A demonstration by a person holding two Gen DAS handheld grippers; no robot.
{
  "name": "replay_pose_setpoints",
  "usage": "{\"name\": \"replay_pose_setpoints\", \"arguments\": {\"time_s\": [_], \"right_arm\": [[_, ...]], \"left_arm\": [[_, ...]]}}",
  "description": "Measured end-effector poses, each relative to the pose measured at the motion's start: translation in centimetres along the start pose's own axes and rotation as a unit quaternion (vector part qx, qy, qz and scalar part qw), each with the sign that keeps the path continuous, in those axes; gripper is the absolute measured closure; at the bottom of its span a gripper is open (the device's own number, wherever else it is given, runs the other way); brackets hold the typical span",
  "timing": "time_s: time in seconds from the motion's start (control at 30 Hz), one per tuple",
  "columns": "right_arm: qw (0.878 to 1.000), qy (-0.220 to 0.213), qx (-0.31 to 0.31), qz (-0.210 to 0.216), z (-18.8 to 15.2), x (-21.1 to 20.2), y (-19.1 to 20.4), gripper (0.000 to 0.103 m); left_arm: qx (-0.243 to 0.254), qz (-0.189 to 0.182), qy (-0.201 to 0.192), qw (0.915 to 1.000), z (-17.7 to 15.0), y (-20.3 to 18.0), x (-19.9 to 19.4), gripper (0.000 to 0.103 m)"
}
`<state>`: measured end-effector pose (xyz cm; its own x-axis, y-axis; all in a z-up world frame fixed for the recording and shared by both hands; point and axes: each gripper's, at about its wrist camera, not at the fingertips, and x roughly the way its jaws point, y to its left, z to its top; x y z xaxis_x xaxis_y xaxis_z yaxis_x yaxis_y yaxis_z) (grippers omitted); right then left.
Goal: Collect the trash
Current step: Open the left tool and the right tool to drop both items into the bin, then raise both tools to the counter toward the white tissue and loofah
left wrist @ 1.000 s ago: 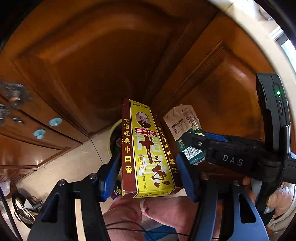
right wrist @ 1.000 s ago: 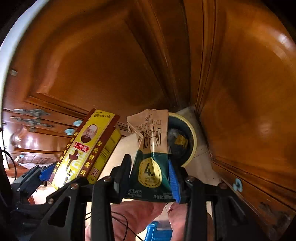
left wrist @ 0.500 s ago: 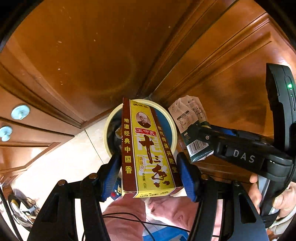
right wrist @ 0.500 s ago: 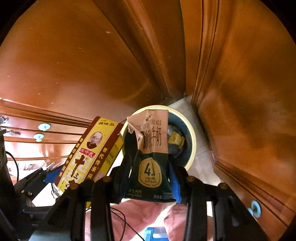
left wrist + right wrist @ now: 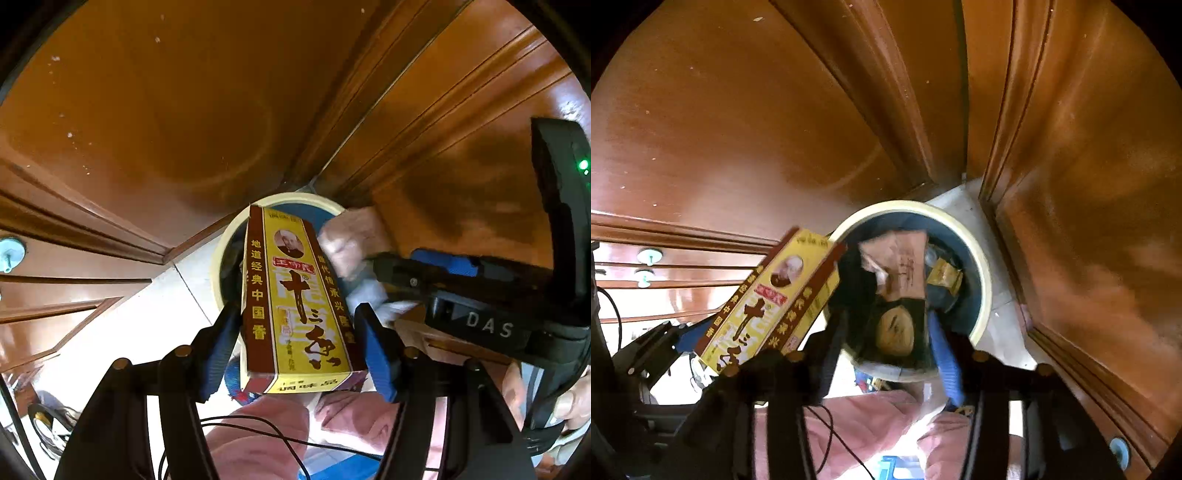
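A cream-rimmed waste bin [image 5: 986, 280] stands on the floor in a corner of wooden cabinets, directly below both grippers. My left gripper [image 5: 297, 321] is shut on an upright yellow-and-red spice box [image 5: 295, 295], held over the bin rim [image 5: 295, 196]. My right gripper [image 5: 886, 325] points down into the bin and its jaws are opening. The brown-and-green milk carton [image 5: 901, 280] shows blurred between the fingers, loose from the pads and dropping toward the bin. The spice box [image 5: 772, 299] appears to its left.
Varnished wooden cabinet doors [image 5: 775, 129] close in behind and to the right of the bin. Drawers with round knobs [image 5: 650, 254] lie to the left. A yellow wrapper [image 5: 943, 277] lies in the bin. The person's pink-trousered legs [image 5: 258, 435] are below the grippers, over pale floor tiles [image 5: 147, 325].
Both grippers have come down closer to the bin. The right jaws have widened and the milk carton has slipped out of their grip, now blurred. The left keeps its hold on the spice box.
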<state>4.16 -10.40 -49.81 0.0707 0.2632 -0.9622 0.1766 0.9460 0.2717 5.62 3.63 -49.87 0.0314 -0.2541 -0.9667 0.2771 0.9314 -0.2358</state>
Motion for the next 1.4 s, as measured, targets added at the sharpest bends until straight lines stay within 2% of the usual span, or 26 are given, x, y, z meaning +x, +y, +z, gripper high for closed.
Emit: {"name": "replay_pose_setpoints", "arguments": {"time_s": [0.2, 0.27, 0.47, 0.7, 0.97, 1.13, 1.27, 1.4], "right_arm": [[1.000, -0.012, 0.006, 0.005, 0.0, -0.3, 0.4, 0.045], [1.000, -0.020, 0.003, 0.006, 0.1, -0.9, 0.7, 0.045], [0.997, -0.068, -0.036, 0.007, -0.4, -6.5, 2.9, 0.045], [0.988, -0.141, -0.064, 0.004, -1.2, -16.8, 5.8, 0.045], [0.973, -0.221, -0.068, 0.009, -0.6, -29.3, 8.1, 0.045], [0.957, -0.281, -0.072, 0.008, 1.0, -36.6, 9.7, 0.045], [0.945, -0.318, -0.079, 0.000, 3.8, -41.2, 10.6, 0.045], [0.943, -0.328, -0.059, -0.005, 8.0, -44.2, 10.4, 0.045]], "left_arm": [[0.004, 0.011, 0.002, 0.9999, 0.4, 0.3, -0.3, 0.040], [0.004, 0.012, 0.001, 0.9999, 0.5, 0.5, -1.0, 0.036], [0.026, 0.014, -0.029, 0.9991, 0.3, 0.0, -5.2, 0.023], [0.080, 0.010, -0.083, 0.9933, 0.1, -2.4, -15.2, 0.016], [0.133, 0.000, -0.171, 0.9763, 2.1, -4.9, -29.1, 0.014], [0.138, -0.011, -0.228, 0.9637, 5.5, -5.8, -36.6, 0.014], [0.132, -0.005, -0.269, 0.9539, 9.6, -6.3, -41.2, 0.014], [0.111, -0.002, -0.282, 0.9529, 14.1, -5.9, -44.5, 0.014]]}}
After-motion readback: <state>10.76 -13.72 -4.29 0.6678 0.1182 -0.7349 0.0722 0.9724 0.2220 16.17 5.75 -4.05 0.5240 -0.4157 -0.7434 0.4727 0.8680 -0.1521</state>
